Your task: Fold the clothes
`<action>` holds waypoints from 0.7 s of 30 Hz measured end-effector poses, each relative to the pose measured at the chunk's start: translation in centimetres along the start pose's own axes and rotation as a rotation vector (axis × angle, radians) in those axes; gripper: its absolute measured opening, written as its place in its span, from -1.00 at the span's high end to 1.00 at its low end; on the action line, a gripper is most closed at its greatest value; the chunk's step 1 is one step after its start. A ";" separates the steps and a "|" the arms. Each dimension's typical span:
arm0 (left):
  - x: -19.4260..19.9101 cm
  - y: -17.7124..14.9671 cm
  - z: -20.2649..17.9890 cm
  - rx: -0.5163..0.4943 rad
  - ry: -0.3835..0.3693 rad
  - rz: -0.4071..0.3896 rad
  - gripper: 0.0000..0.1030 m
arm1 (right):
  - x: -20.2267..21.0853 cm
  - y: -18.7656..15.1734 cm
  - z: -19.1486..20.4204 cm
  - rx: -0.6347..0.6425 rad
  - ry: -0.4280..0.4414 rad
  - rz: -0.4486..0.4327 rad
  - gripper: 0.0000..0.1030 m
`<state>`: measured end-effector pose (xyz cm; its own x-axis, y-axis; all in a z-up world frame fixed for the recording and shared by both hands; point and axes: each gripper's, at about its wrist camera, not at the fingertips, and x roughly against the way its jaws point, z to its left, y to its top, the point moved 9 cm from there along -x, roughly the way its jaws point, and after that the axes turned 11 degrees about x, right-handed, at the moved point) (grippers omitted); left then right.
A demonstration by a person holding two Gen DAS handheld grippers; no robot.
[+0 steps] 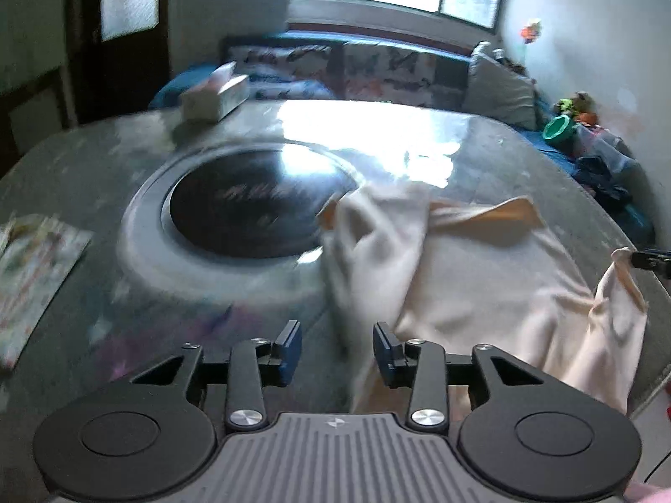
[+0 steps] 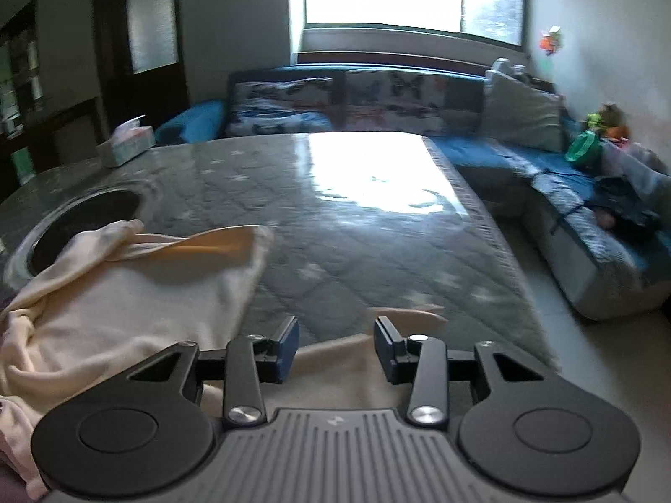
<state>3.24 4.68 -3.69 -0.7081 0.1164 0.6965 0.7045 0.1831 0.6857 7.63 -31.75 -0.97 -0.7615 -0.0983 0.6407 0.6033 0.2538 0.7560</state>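
Item 1, nearest: left gripper, blue pads spread wide and holding nothing; the near edge of the garment lies just below and ahead of the gap.

Item 2: right gripper, fingers likewise parted and empty, poised over a low fold of cloth at the table's near edge. In the left wrist view a dark tip at the far right edge seems to touch a raised peak of fabric; whether it pinches that peak cannot be told.

Item 3: cream garment, one piece, rumpled, spread on the glass-topped table at its near side. Long axis appears to run from the near edge away toward the window; peach-trimmed straps lie at the far end, so the top points away from the onlooker.

Item 4: dark round inset in the table, touched by the garment's far left corner.

Item 5, far: tissue box; blue sofa under the window.

Risk, judged: the bunched left side may be trapped into a crooked fold if not flattened; slick glass may let the cloth slide when pulled.
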 end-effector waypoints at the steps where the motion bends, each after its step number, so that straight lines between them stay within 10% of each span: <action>1: -0.5 0.4 -0.8 -0.022 -0.009 -0.006 0.12 | -0.5 0.3 0.8 0.014 0.017 0.001 0.19; 18: -12.0 3.6 -8.0 -0.262 0.010 -0.010 0.09 | -6.6 2.8 6.7 0.074 0.138 0.020 -0.06; 21: -12.1 4.1 -7.6 -0.262 0.023 -0.021 0.41 | -7.8 3.0 6.3 0.078 0.121 0.035 -0.07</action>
<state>15.10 -3.37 -7.71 -0.7236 0.0928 0.6840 0.6800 -0.0741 0.7294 13.85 -24.15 -4.58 -0.7034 -0.2026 0.6813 0.6051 0.3322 0.7235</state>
